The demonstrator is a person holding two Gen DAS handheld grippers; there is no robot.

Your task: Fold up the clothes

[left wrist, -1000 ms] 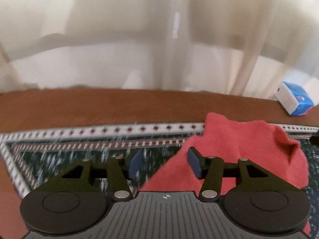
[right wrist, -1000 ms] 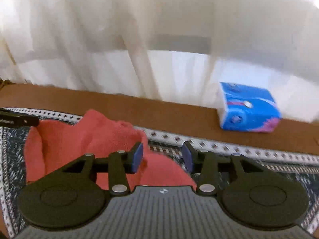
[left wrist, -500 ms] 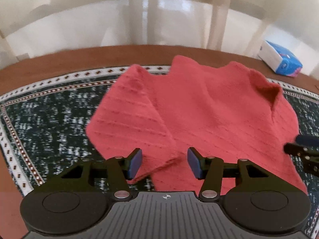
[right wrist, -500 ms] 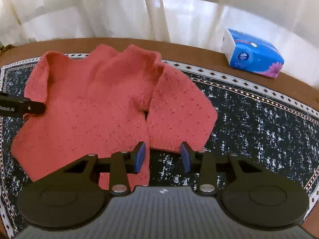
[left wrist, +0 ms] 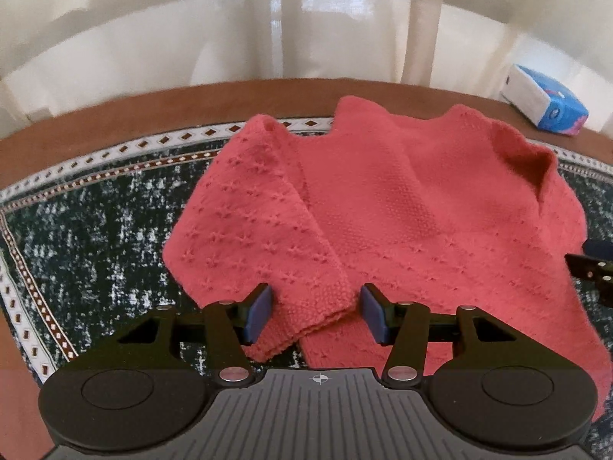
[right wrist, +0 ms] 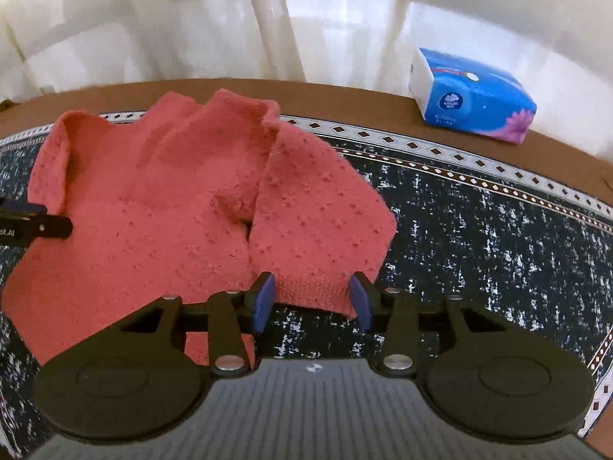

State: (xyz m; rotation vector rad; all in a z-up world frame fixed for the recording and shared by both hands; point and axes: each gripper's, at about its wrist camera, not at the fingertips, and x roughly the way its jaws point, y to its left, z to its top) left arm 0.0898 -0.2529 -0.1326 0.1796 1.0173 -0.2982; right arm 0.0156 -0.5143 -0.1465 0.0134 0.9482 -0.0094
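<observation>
A coral-red knitted sweater (left wrist: 402,207) lies spread on a dark patterned cloth (left wrist: 88,237), body flat, both sleeves lying down along its sides. My left gripper (left wrist: 317,316) is open, its blue pads either side of the left sleeve cuff (left wrist: 302,318). My right gripper (right wrist: 312,301) is open, its pads either side of the right sleeve cuff (right wrist: 314,291). The sweater shows in the right wrist view (right wrist: 153,207) too. Whether the pads touch the knit cannot be told.
A blue and white tissue pack (right wrist: 471,94) sits on the brown table (right wrist: 345,97) at the back right; it also shows in the left wrist view (left wrist: 544,105). White curtains (left wrist: 268,23) hang behind the table's far edge.
Both grippers pulled back and tilted down from the far collar edge to the sleeve cuffs. The whole sweater came into view. Both stayed open.
</observation>
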